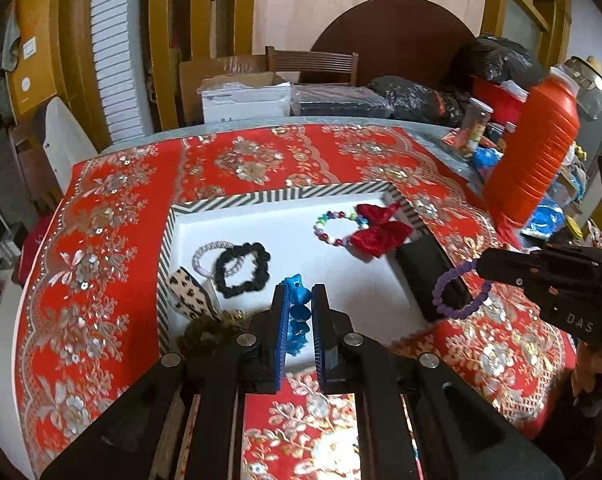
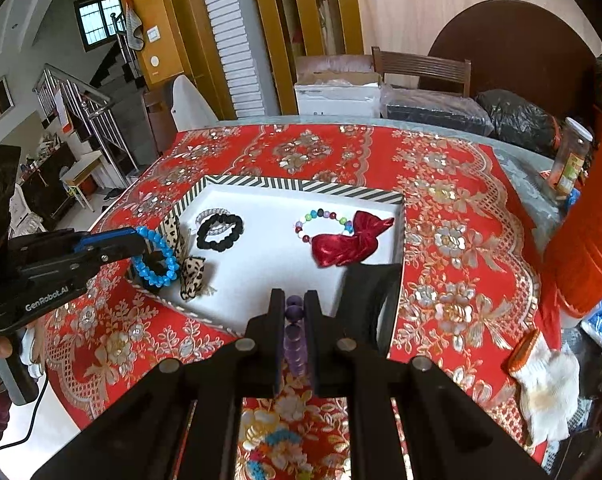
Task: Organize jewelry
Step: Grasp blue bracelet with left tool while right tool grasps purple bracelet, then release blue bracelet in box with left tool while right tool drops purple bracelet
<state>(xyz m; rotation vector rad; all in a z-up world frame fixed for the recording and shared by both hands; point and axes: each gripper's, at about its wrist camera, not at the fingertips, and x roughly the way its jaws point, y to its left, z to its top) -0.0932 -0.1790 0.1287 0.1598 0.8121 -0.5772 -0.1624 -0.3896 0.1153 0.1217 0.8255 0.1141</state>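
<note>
Bracelets in both my claws: left claw [image 1: 300,304] clenched on a blue beaded bracelet [image 2: 155,258], right claw [image 2: 294,312] clenched on a purple beaded bracelet [image 1: 459,290], both held above the tray's near edge. White striped-rim tray [image 1: 285,196] holds a multicolour bead bracelet [image 1: 338,227], red bow [image 1: 377,230], black scrunchie [image 1: 242,269], leopard bow [image 2: 191,274]. Only the right view shows a glove [image 2: 545,380] on the tabletop [image 2: 461,240].

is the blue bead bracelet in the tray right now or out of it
Out. The blue bead bracelet hangs clamped in the left claw over the tray edge.
</note>
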